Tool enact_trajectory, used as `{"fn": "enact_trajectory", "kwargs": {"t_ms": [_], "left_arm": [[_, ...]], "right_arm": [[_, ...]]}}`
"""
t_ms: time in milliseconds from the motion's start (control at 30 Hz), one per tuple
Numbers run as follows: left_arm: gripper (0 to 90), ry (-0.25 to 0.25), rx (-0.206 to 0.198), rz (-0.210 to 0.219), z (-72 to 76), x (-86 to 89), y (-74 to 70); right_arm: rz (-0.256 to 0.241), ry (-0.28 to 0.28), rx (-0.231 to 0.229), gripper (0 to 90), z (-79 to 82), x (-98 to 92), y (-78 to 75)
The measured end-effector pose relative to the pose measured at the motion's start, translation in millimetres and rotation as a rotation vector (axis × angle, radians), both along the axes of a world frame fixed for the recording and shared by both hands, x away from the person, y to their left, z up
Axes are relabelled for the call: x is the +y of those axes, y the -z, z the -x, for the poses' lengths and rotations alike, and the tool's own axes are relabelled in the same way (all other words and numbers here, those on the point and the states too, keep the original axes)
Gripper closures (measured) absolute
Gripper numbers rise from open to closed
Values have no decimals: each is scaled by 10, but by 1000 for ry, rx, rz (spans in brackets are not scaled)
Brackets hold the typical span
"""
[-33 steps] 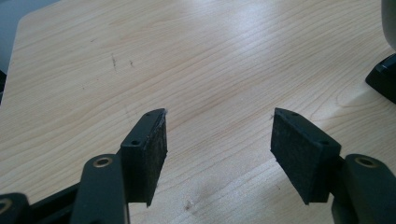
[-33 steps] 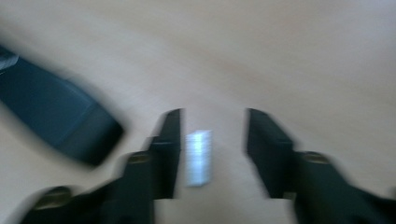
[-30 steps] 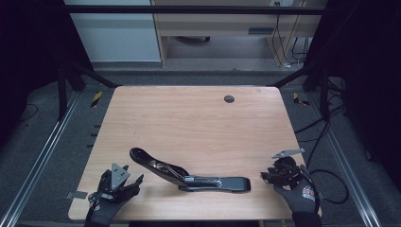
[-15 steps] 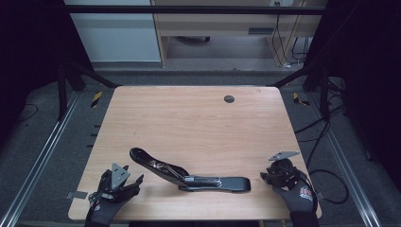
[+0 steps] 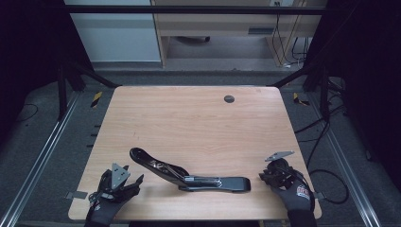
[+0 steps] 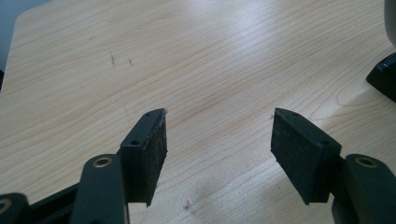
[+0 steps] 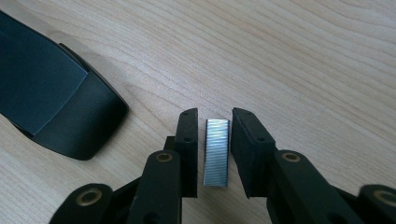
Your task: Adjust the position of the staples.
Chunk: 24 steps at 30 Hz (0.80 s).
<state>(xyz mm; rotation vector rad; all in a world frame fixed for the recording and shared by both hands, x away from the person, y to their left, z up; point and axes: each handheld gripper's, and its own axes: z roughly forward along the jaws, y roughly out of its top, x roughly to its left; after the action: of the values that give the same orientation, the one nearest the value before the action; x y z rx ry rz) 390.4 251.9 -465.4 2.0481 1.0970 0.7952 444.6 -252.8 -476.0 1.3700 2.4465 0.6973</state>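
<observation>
A black stapler (image 5: 189, 177) lies swung open flat on the wooden table (image 5: 198, 127), near the front edge. My left gripper (image 5: 124, 182) rests at the front left, just left of the stapler's raised arm. Its jaws stand wide open over bare wood in the left gripper view (image 6: 218, 140), where one stapler end (image 6: 385, 77) shows at the right edge. My right gripper (image 5: 274, 177) sits at the front right, beside the stapler's other end (image 7: 56, 102). A silver strip of staples (image 7: 217, 151) stands between its narrowly set jaws (image 7: 215, 140).
A small dark round grommet (image 5: 229, 99) sits near the table's far edge. Cables (image 5: 321, 142) trail on the floor to the right. A pale cabinet and desk (image 5: 208, 28) stand beyond the table. The wide middle of the tabletop is bare wood.
My right gripper has shifted slightly left, toward the stapler's end. The left gripper and the stapler have stayed put.
</observation>
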Motion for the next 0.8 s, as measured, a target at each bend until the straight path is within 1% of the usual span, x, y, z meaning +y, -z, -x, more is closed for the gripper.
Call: {"fn": "enact_trajectory", "kwargs": {"t_ms": [133,167,200,400,467,500,533,567,600,667,700,733,800], "left_arm": [[355,1,0,0,1,-2,-1],[355,1,0,-1,1,-2,0],[355,0,1,0,0,-3,0],[355,1,1,0,0,-3,1],[355,0,1,0,-1,-3,1],[355,0,1,-1,-1,-3,1],[355,0,1,0,-1,-3,1],[355,0,1,0,0,-2,0],[355,1,1,-1,0,-2,0],[355,0,2,-1,-2,-1,1],[354,0,2,-1,-2,-1,1],[355,0,1,-1,-1,-2,0],[355,1,0,-2,0,-2,-1]], "right_arm": [[3,2,3,763,1,2,-3],[12,4,-4,774,0,-1,4],[1,4,10,775,4,-5,-7],[7,0,15,775,5,-13,3],[4,14,20,776,10,8,9],[12,5,20,778,9,4,7],[28,-10,9,779,5,-3,10],[26,-1,11,779,12,8,0],[28,-21,-2,780,11,-4,-7],[20,-30,-17,781,37,5,-43],[25,-55,-32,780,45,-6,-65],[18,-56,-38,781,59,-1,-88],[18,-91,-58,781,64,-8,-134]]}}
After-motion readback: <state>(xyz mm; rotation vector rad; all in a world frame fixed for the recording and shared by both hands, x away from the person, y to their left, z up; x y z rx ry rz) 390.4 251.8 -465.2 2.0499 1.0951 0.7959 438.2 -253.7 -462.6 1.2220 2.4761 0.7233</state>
